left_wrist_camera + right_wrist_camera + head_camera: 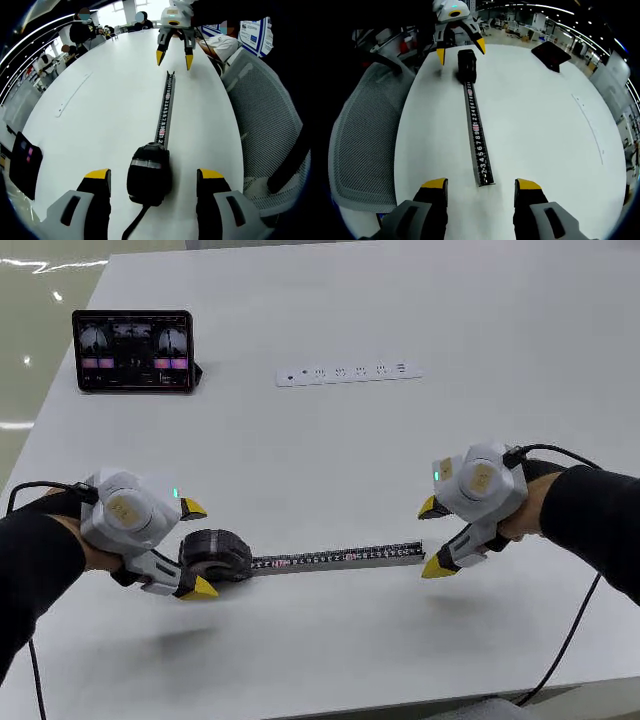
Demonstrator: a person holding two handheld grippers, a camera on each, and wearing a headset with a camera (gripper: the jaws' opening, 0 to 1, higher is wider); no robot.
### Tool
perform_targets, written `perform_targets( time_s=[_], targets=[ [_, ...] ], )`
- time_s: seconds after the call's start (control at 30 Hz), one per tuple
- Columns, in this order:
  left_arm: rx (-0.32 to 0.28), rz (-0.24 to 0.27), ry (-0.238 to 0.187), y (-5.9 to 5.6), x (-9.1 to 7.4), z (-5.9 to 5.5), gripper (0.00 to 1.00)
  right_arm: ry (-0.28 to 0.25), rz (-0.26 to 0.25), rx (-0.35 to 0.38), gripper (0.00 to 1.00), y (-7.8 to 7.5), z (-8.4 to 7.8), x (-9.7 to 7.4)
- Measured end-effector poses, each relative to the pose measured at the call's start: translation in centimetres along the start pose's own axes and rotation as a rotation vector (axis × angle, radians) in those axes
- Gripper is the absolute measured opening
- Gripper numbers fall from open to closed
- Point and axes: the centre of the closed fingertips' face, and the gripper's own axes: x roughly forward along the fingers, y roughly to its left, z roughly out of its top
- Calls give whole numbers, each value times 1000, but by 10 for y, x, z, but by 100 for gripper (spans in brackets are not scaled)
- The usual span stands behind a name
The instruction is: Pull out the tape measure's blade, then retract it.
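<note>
Now looks past the pull-out half, judging by layout alone. Seeing blade (340, 559) drawn out flat along worktop (350, 440), numbers up, running from case (215, 555) across toward right gripper (433, 538). Reading the case as resting on the worktop between the fingers (97, 175) of left gripper (196, 548).

Gripping nothing on the left: spread wide, w/ clear gaps either side of the case in left gripper view. Prob. set astride it so as to close on the body for the retract and stop it skidding. Can't make out a lock button from these angles.

Much the same on the right: parted, unclenched, sitting either side of the blade's end w/o touching it in right gripper view. Placed there, at a guess, to guide or catch the tip on the way back.

Guessing lock on, or enough friction, given a blade lying extended w/ nothing pinching it.

Calls next, prob., for closing on the case and freeing the lock. Worth minding whip-back: could snap in fast, kink, or drag the case if unbraced.

Also noting tablet (133, 350) & power strip (348, 372) at far side, well apart from the work, so no obstruction along the blade's line.
</note>
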Motion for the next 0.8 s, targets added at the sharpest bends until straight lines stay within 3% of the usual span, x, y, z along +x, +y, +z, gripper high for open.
perform_targets(
  time_s=[0.1,0.17,0.43,0.63,0.8],
  targets=[
    [-15,-2,-5,-2,0,1,72,-2,-5,8,54,1,-3,-2],
    [-1,13,18,-1,2,-4,78,-6,2,19,55,3,-4,-3],
    [-57,7,-9,-1,3,-3,99,-45,-2,74,66,5,-3,-6],
    [-62,12,-16,1,2,-2,99,-40,-8,76,80,10,-4,-7],
    [-127,22,-61,3,0,3,99,-61,-34,133,94,5,-5,-9]
  ],
)
